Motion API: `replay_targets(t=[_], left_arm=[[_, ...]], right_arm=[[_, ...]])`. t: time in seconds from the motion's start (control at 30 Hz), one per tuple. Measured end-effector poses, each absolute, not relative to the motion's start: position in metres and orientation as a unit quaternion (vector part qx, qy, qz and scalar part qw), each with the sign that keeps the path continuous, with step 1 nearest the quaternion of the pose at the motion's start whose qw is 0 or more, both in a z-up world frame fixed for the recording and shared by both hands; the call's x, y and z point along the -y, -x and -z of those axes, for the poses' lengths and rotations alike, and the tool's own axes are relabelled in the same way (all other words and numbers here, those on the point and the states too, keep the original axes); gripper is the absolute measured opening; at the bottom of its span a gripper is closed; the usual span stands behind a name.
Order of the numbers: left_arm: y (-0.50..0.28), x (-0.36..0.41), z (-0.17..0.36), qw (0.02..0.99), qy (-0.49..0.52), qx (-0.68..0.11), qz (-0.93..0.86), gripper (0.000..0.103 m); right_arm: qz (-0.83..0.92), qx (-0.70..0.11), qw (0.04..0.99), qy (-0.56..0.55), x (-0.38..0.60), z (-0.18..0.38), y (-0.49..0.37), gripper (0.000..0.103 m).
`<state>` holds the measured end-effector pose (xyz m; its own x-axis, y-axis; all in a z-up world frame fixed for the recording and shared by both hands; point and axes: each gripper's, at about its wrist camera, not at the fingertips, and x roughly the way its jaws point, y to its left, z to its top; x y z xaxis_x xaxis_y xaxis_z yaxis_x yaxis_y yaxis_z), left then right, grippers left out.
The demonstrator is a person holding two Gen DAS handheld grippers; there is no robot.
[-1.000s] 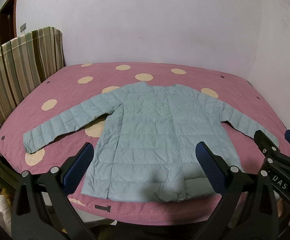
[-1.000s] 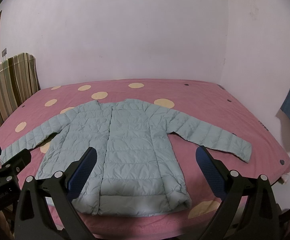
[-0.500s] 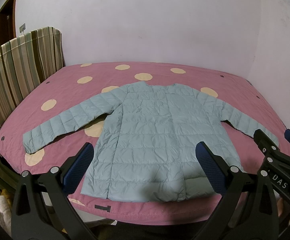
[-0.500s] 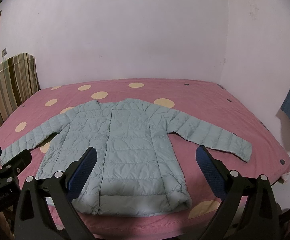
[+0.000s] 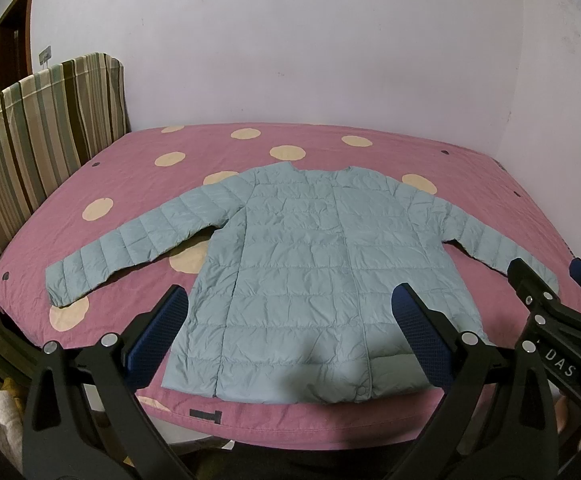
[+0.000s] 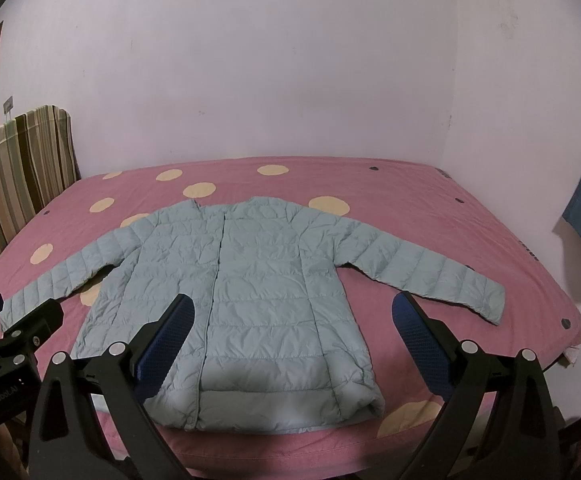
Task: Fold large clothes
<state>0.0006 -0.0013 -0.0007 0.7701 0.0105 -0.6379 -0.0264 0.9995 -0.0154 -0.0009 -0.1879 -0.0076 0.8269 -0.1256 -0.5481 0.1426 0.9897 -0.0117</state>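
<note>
Pale blue quilted puffer jacket [image 5: 310, 272] lies flat, sleeves spread, on pink bed with cream dots [image 5: 330, 152], just ahead of both claws; left claw [image 5: 290, 340] and right claw [image 6: 294, 344] released, holding nothing

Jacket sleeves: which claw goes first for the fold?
Either; probably left. Jacket lies flat, both sleeves spread. Left claw and right claw are both open, over the hem; each is nearer its own sleeve.

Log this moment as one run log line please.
phase: pre-fold | puffer jacket: flat, sleeves spread, on polka-dot bed | left tool: open, empty | right tool: open, empty
</note>
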Motion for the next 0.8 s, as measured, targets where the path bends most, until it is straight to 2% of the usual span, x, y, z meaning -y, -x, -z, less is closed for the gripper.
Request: replay_targets(t=[0.8], left_arm=[[-0.0015,0.0019,0.0016,0.940,0.012,-0.341,-0.010,0.101]], right_arm=[[0.070,-0.287,0.955,-0.015,0.1855,0.0135,0.0028,0.098]])
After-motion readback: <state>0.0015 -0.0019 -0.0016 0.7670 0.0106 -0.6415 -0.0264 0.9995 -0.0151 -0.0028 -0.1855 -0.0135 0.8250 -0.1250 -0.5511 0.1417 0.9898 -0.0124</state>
